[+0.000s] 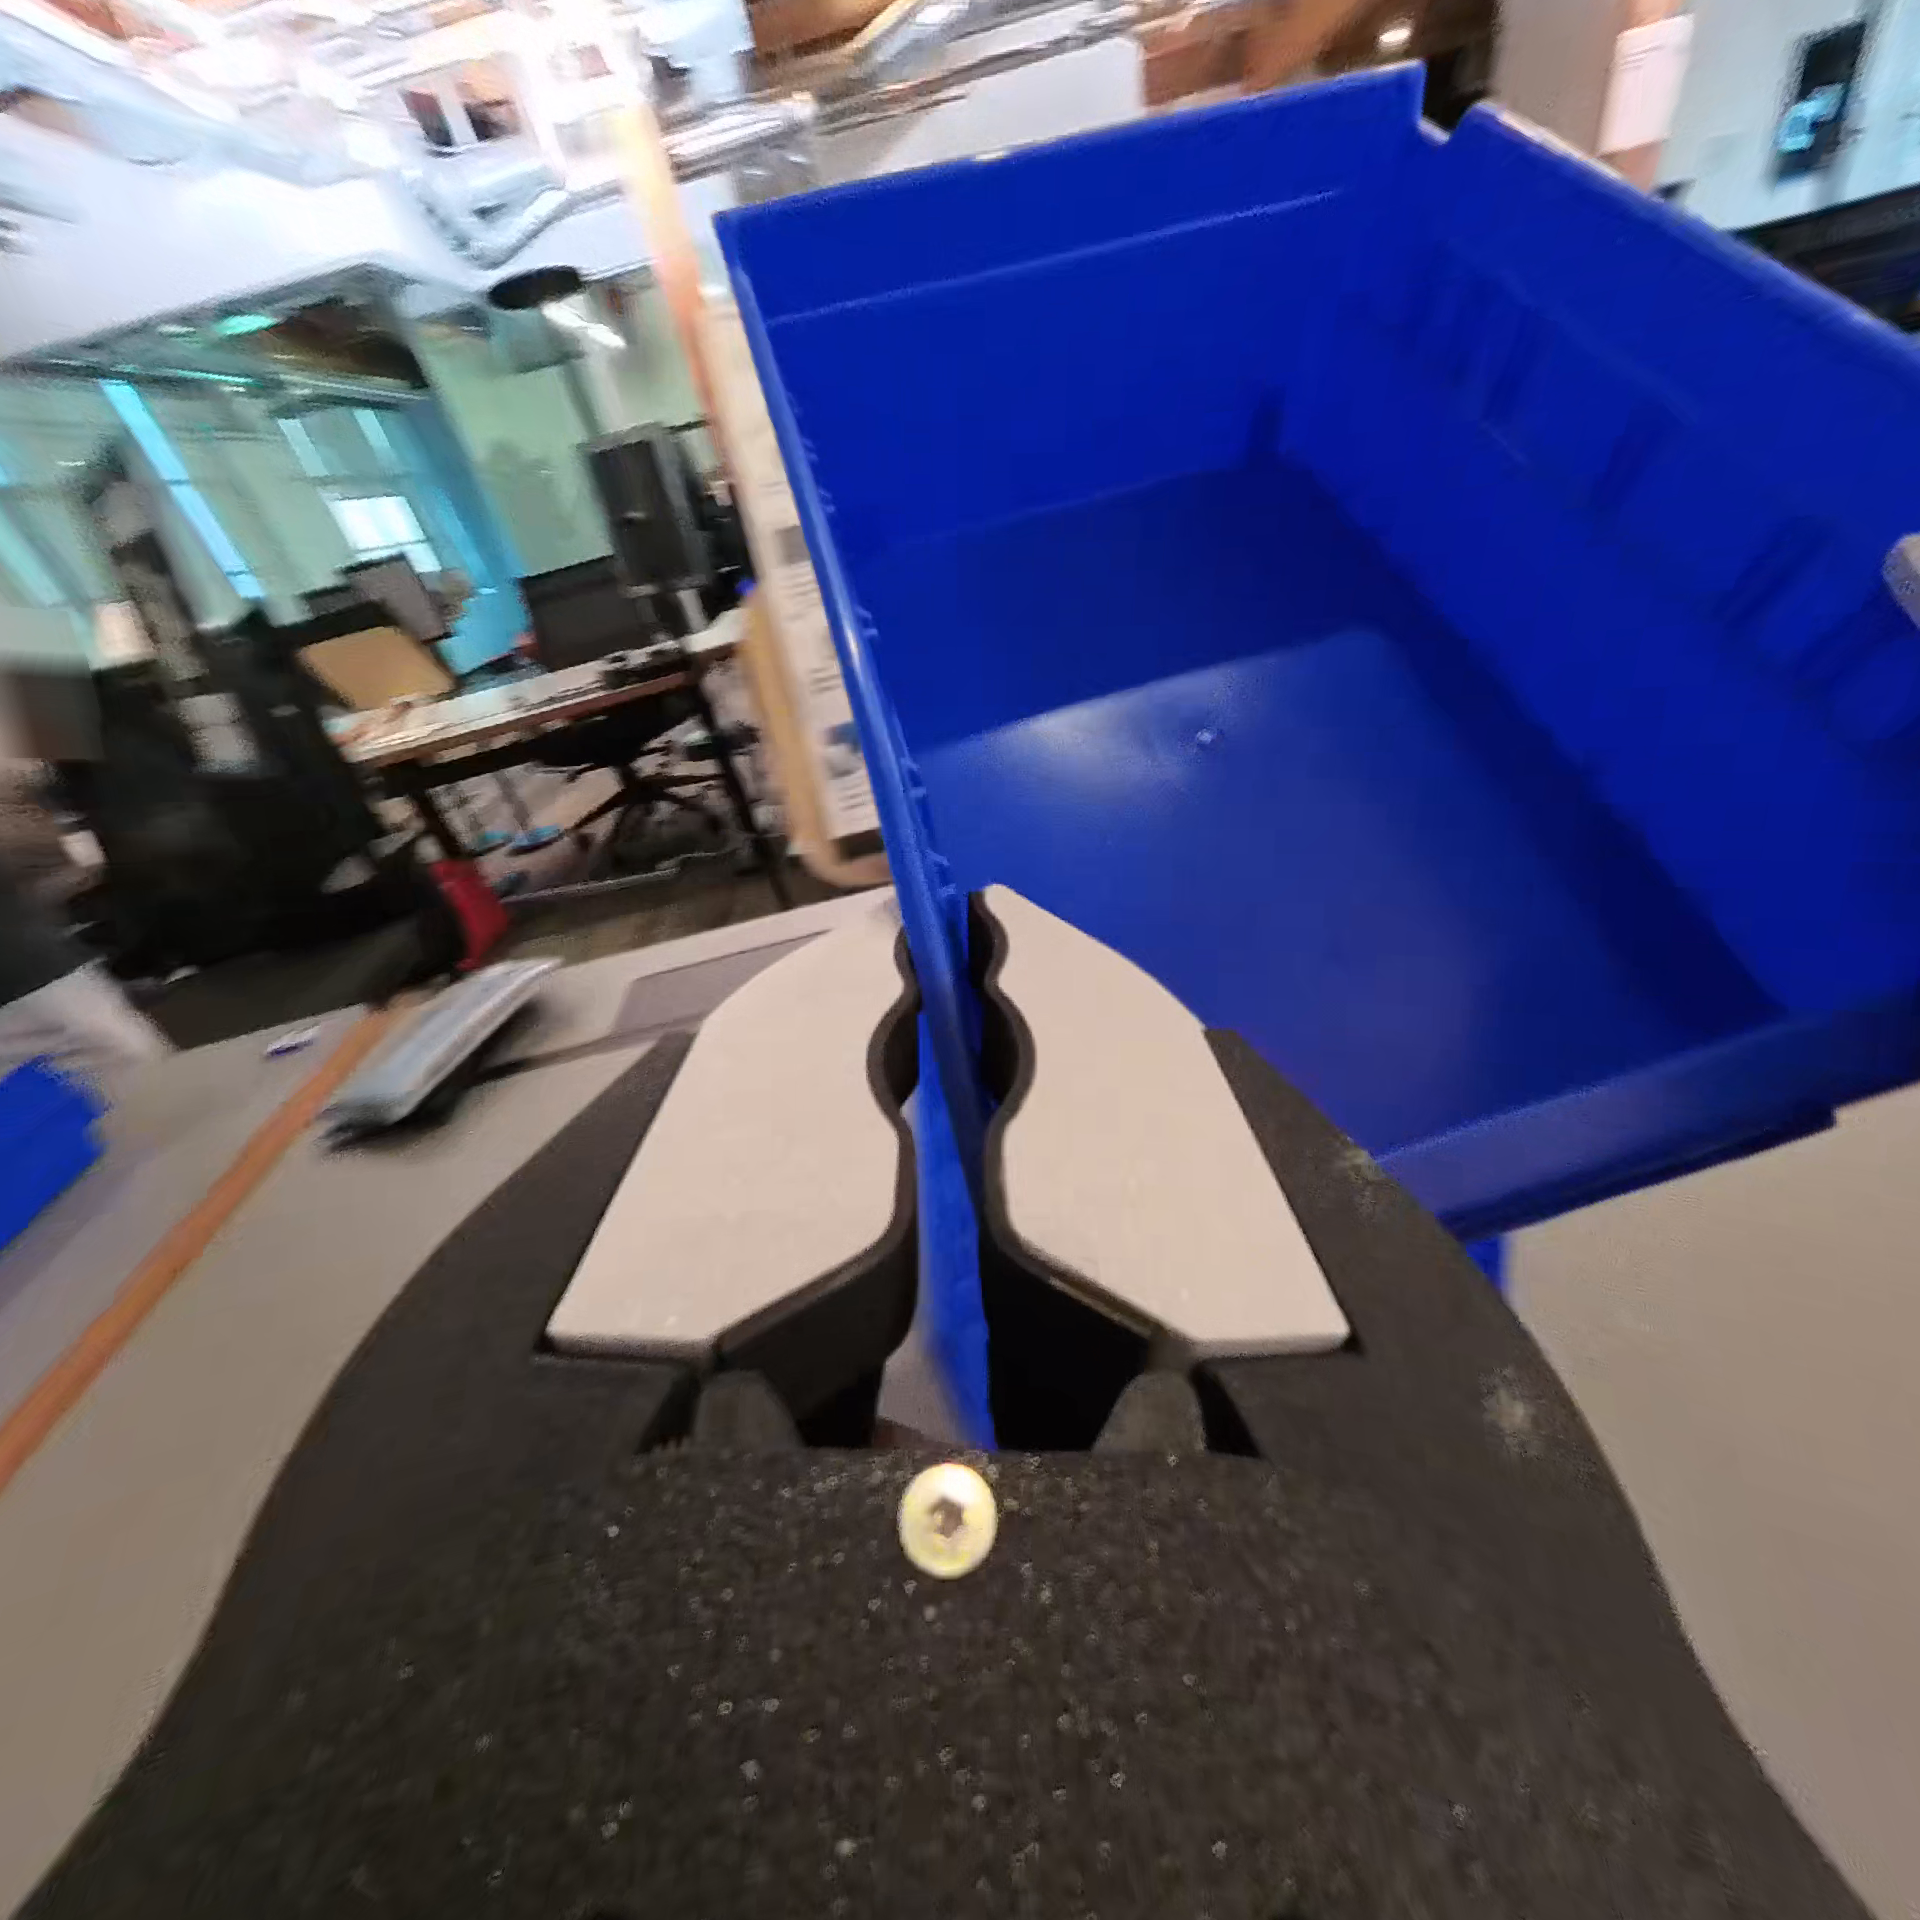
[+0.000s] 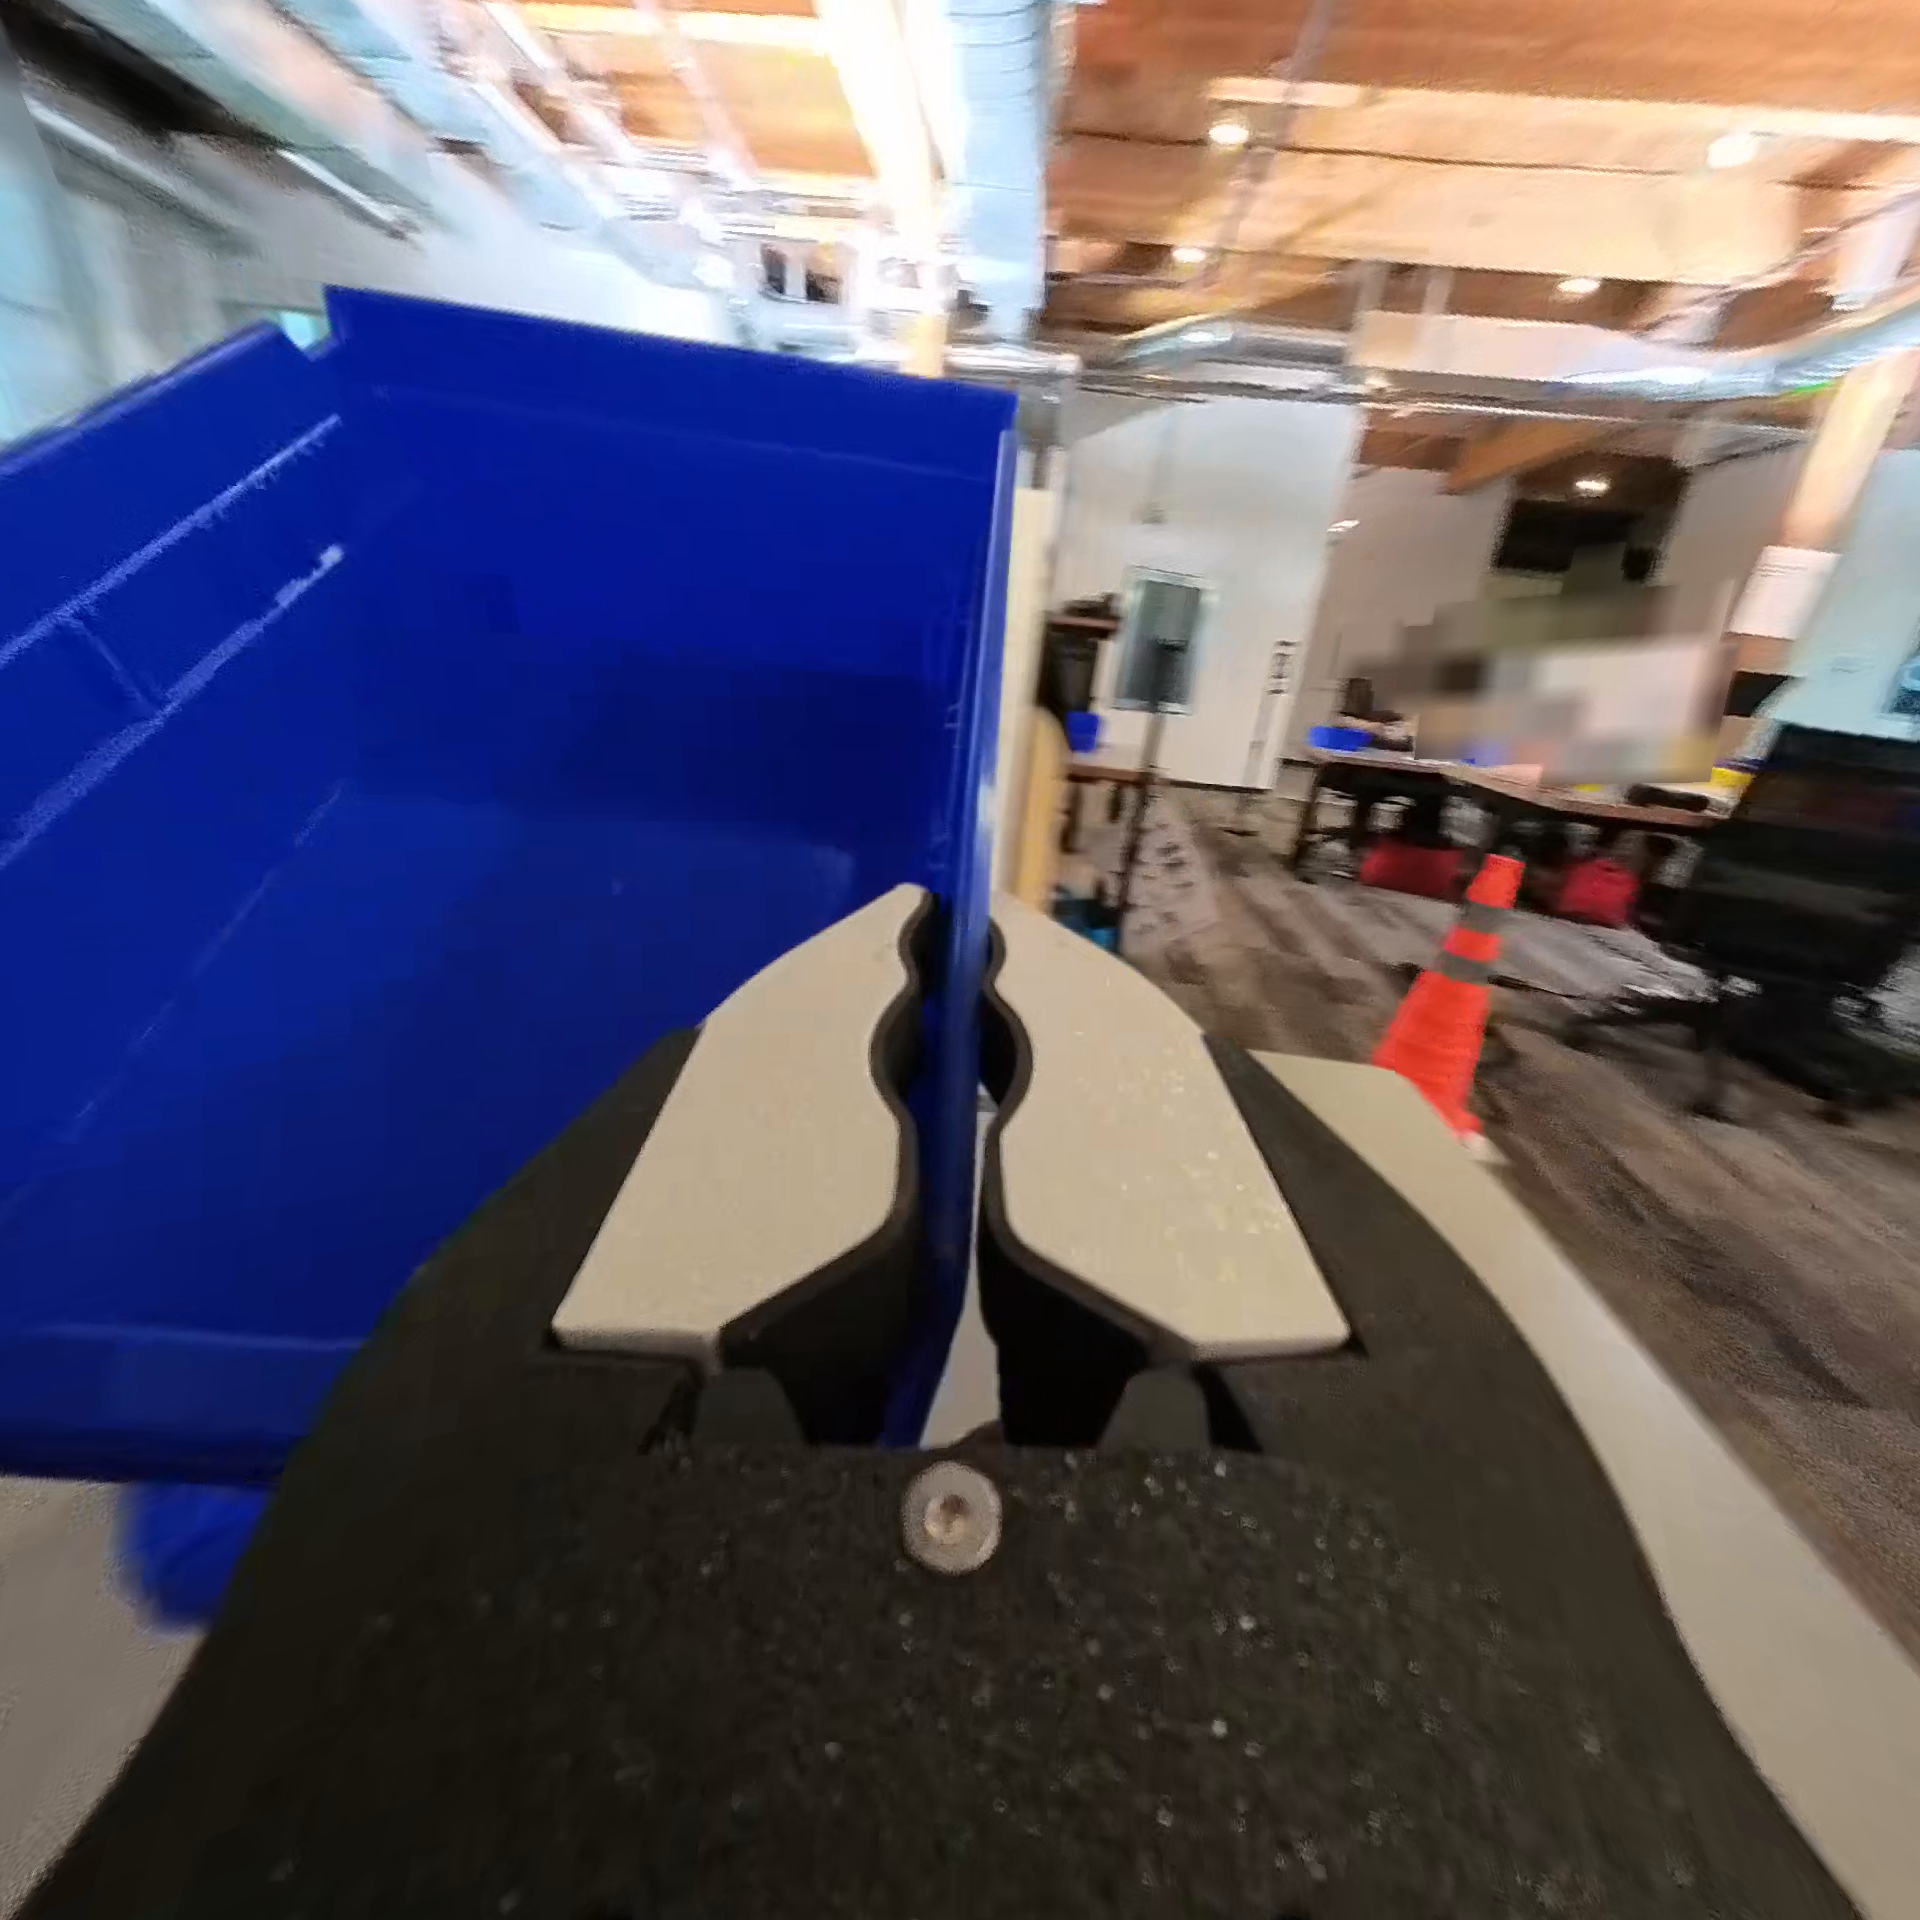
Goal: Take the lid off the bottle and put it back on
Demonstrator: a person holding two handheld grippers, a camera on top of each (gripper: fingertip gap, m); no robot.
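No bottle or lid shows in either view. A large blue plastic bin fills much of both views and its inside looks bare. It appears tilted and raised over the grey table. My left gripper is shut on the bin's left side wall, with the pads pressed on the thin blue edge. My right gripper is shut on the bin's right side wall in the same way. The bin's inside also shows in the right wrist view.
The grey table lies below the bin. A flat silvery object lies on it to the left, and a blue thing sits at the left edge. An orange traffic cone stands on the floor to the right. Desks and chairs stand farther off.
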